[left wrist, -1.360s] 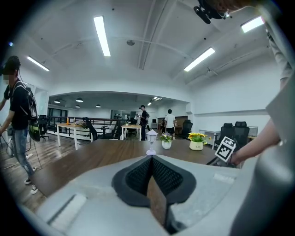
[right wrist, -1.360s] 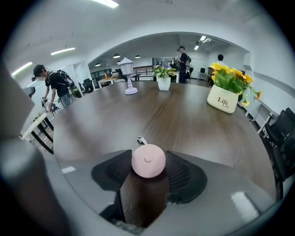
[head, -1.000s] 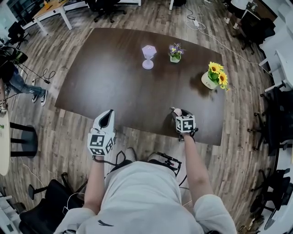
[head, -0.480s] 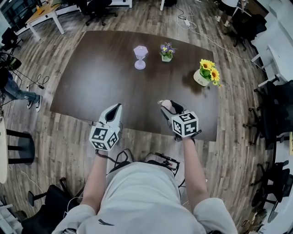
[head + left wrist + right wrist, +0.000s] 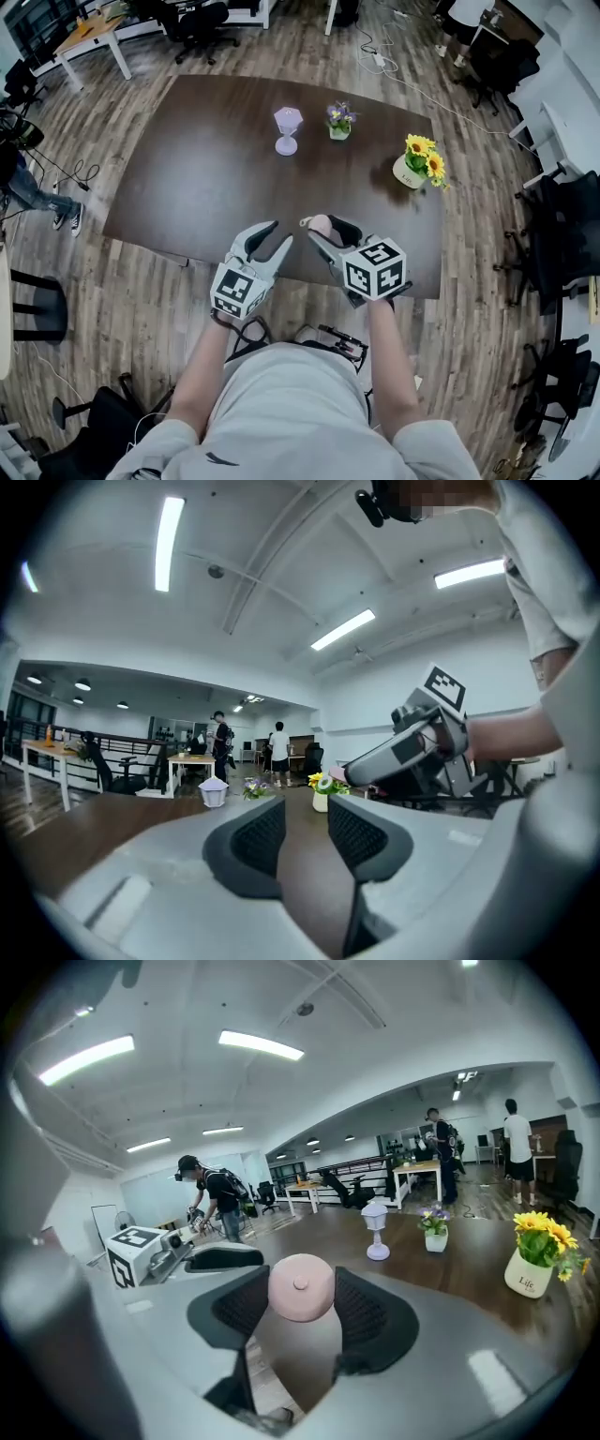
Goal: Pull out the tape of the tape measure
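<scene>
**Left tongs open beside the held tape measure**

Since a second ago both hands have risen from the near edge of the table and drawn together in front of the person's chest. The left tongs stood off to the left with their jaws together. They have now swung in toward the right hand, and their jaws have just been opening. They stand spread, with nothing between the pads. The right tongs have lifted off the table and look the same as before, clamped on the tape measure.

The tape measure is a round pink case, pinched between the right tongs' two dark pads and held in the air over the near edge of the table. The left tongs' tips sit just beside it, with a small gap left between them in the head view. Both forearms reach forward from the body, and the right tongs' marker cube faces up toward the camera. Both tongs point across the table.

The table is dark brown wood. On its far half stand a pale lilac stemmed ornament, a small pot of purple flowers and, further right, a white pot of sunflowers. Plank flooring surrounds the table, with office chairs and desks around the room's edge. The gripper views show other people standing in the background under strip lights.
</scene>
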Tool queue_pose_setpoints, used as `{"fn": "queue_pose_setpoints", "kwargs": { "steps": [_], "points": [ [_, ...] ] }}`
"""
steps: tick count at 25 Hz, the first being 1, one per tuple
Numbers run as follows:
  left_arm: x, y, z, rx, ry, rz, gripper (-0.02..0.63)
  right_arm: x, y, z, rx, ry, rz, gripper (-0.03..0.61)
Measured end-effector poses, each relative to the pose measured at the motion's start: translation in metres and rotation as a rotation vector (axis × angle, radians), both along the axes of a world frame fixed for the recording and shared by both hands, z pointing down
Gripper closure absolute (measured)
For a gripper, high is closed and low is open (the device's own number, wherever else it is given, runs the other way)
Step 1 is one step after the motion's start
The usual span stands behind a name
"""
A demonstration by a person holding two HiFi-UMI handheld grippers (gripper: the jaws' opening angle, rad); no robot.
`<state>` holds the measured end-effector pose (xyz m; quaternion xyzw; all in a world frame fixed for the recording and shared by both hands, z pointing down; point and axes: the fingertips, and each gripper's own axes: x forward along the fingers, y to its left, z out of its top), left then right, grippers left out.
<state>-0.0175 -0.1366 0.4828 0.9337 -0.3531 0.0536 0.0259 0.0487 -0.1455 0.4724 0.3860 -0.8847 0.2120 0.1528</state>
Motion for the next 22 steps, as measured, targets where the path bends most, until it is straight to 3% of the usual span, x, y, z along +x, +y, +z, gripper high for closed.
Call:
{"fn": "queue_pose_setpoints", "kwargs": {
  "steps": [4, 9, 12, 16, 22],
  "points": [
    [0.011, 0.005, 0.002, 0.044, -0.063, 0.048, 0.474, -0.019, 0.015, 0.001, -0.019, -0.004, -0.083, 0.357],
    [0.012, 0.007, 0.000, 0.054, -0.060, 0.054, 0.474, -0.031, 0.021, -0.003, -0.031, -0.016, -0.122, 0.358],
    [0.012, 0.008, -0.001, 0.063, -0.062, 0.054, 0.474, -0.028, 0.021, -0.001, -0.034, 0.020, -0.124, 0.357],
    [0.010, 0.010, -0.007, 0.059, -0.010, 0.045, 0.497, -0.025, 0.024, 0.003, -0.036, 0.077, -0.137, 0.357],
    [0.009, 0.014, -0.007, 0.076, -0.021, 0.059, 0.526, -0.032, 0.029, 0.003, -0.037, 0.101, -0.178, 0.357]
  ]
}}
